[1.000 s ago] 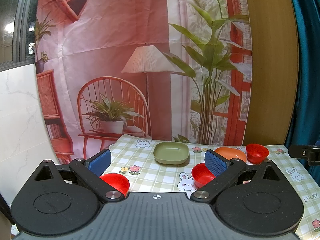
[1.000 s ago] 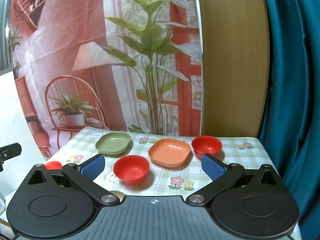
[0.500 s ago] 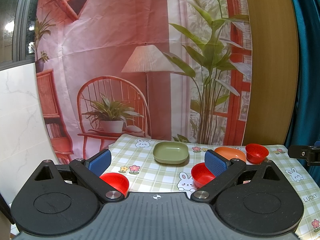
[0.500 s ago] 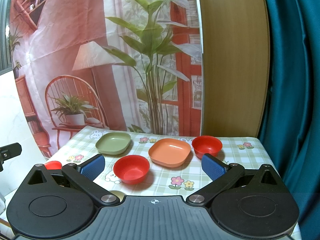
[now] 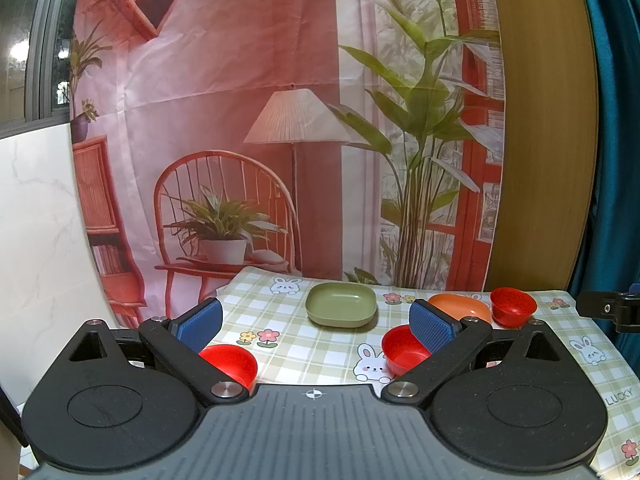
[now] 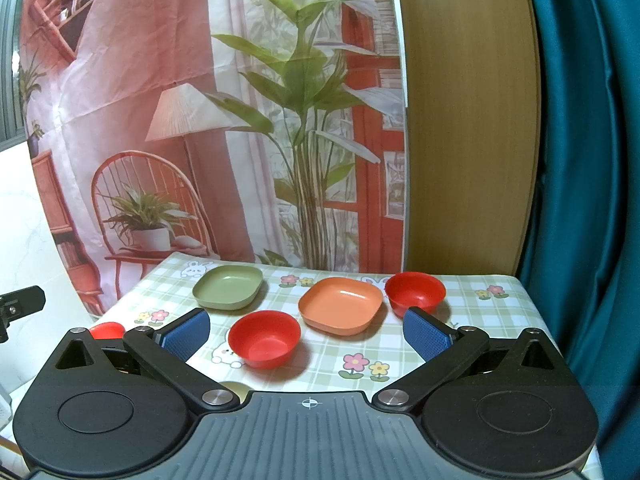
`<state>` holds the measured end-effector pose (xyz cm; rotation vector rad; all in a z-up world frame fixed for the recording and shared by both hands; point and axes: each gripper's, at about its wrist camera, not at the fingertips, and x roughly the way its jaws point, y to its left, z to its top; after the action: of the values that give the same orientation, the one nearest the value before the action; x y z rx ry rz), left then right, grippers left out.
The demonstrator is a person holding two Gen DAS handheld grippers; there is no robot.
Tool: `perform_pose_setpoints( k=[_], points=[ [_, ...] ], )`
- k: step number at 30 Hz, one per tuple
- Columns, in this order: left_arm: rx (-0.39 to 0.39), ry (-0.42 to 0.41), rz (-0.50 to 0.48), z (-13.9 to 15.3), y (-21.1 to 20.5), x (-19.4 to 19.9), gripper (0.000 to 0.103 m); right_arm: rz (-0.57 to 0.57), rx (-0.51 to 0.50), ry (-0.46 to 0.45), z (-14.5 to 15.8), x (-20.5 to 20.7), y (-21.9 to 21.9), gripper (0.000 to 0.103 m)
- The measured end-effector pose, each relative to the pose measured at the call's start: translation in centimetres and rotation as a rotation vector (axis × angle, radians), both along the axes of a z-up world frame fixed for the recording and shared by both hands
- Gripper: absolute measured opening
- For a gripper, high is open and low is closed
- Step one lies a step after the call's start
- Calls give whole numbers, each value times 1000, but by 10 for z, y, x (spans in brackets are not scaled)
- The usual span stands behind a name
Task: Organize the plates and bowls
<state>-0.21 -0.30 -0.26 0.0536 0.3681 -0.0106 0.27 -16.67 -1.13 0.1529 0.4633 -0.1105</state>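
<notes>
the left tongs (image 5: 316,322) are held spread wide above the near edge of the worktop (image 5: 320,344), with nothing between the blue pads (image 5: 200,319). the right tongs (image 6: 307,330) are likewise spread and empty.

the green plate (image 6: 228,287) is taken as the landmark; it is seen toward the far side of the checked cloth. the orange plate (image 6: 340,305) is set to its right, apart from it. a red bowl (image 6: 415,289) is seen just beyond the orange plate, further right of the green plate, nearly touching the orange rim. a second red bowl (image 6: 265,338) is placed nearer than the green plate, slightly to its right. a third red bowl (image 5: 230,362) is found near and left of the green plate, at the worktop's near edge, partly hidden by the left tongs' frame. all dishes are seen upright and unstacked.
</notes>
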Motion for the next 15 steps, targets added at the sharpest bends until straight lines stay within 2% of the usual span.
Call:
perform_pose_setpoints(
  k=[8, 15],
  points=[
    [-10, 13, 3, 0, 0, 2, 101, 3, 10, -7, 0, 1, 0, 103],
    [7, 39, 34, -2, 0, 11, 101, -7, 88, -67, 1, 4, -10, 103]
  ],
)
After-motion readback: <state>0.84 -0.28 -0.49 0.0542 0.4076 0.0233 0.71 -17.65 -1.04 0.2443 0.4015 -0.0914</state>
